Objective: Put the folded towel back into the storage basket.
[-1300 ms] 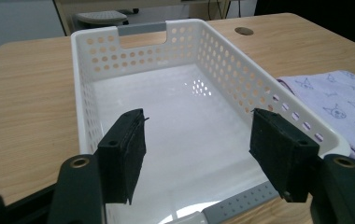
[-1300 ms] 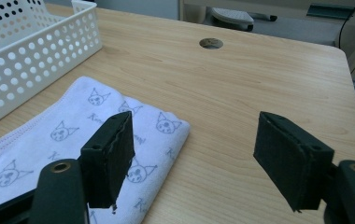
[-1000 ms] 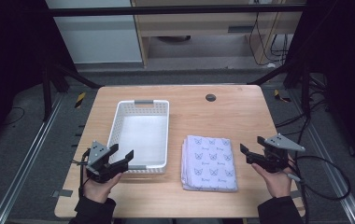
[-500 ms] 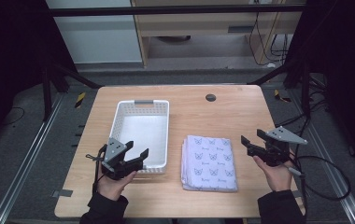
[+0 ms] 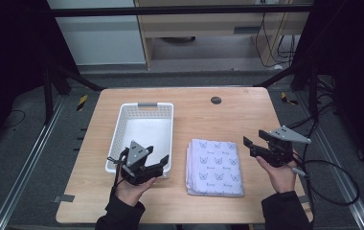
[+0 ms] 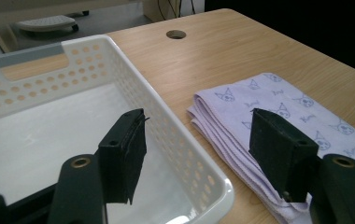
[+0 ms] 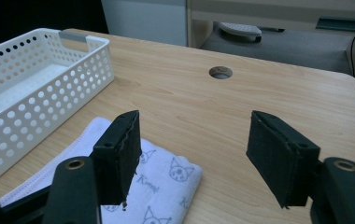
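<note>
- On the table (image 5: 204, 120), a folded cloth (image 5: 213, 166) is being approached beside the basket (image 5: 144, 127).
- Left gripper (image 5: 157, 163) and right gripper (image 5: 251, 145) are being held with jaws spread.
- Next, a pinch on the cloth edges is likely being called for.

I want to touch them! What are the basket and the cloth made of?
Basket: looks like hard white plastic, slightly glossy, with punched round holes in its walls. Cloth: seems soft woven fabric, pale lilac with printed cat faces, folded in layers with stitched edges.
</note>
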Available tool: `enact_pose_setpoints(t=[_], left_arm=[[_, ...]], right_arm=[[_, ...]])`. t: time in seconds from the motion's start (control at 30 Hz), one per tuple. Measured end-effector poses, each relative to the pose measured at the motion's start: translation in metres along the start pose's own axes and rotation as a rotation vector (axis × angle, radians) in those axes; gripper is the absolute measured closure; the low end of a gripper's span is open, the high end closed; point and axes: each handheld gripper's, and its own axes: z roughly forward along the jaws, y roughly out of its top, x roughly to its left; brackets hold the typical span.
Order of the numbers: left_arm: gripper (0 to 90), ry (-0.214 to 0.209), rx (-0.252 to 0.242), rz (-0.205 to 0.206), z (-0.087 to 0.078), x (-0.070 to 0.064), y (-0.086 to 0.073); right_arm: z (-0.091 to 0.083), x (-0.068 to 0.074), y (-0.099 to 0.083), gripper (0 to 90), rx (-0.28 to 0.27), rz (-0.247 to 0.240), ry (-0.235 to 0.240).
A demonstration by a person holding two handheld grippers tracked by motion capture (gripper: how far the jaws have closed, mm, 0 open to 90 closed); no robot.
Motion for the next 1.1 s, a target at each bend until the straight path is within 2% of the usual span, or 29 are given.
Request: enact_pose_setpoints(t=[0.4,0.83,1.1], left_arm=[[35.5,-0.038,0.038,0.016,0.019,-0.022,0.0],[35.8,-0.067,0.076,0.043,0.038,-0.043,-0.003],[35.8,-0.074,0.112,0.047,0.054,-0.056,-0.009]], right_arm=[[0.013,0.003,0.0,33.8,0.012,-0.012,0.008],[0.033,-0.001,-0.007,33.8,0.037,-0.015,0.014],[0.047,-0.001,-0.013,35.4,0.078,-0.055,-0.001]])
